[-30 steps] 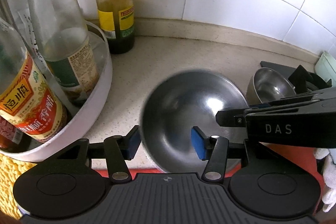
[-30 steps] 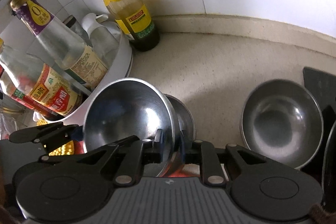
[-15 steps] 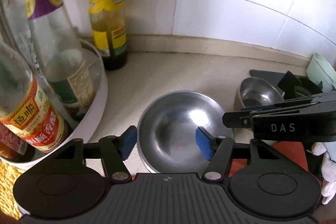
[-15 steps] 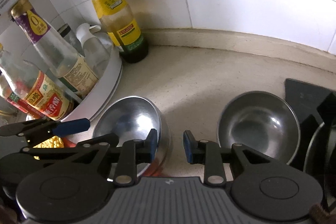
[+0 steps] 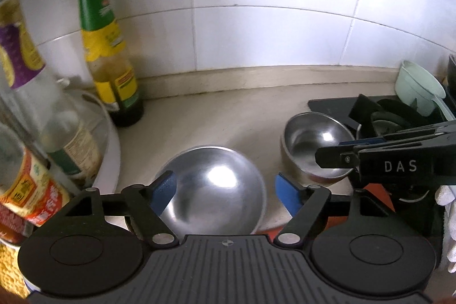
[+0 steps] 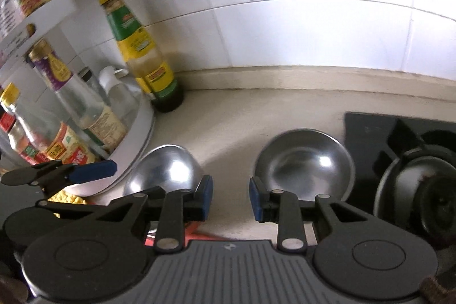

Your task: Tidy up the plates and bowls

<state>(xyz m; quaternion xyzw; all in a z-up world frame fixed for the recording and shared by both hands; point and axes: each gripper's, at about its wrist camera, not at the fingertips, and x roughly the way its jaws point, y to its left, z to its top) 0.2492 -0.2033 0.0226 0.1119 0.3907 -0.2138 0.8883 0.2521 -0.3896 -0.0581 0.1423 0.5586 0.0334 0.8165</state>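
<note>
Now both grippers (image 5: pixel 225 190) (image 6: pixel 230 197) tilted downward above the bowls (image 5: pixel 213 190) (jaws apart)

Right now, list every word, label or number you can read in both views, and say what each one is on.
"DAS": white letters on the side of the right gripper, seen from the left wrist view.
Green and yellow label on the sauce bottle: print too blurred to read.
Red and yellow label on the bottle in the white rack: Chinese characters, too blurred to read.
Purple-labelled clear bottle: unreadable.
Nothing else legible.

White tiled wall (image 5: pixel 270 27), beige speckled countertop (image 5: pixel 222 118), bright glare on tiles.
</note>
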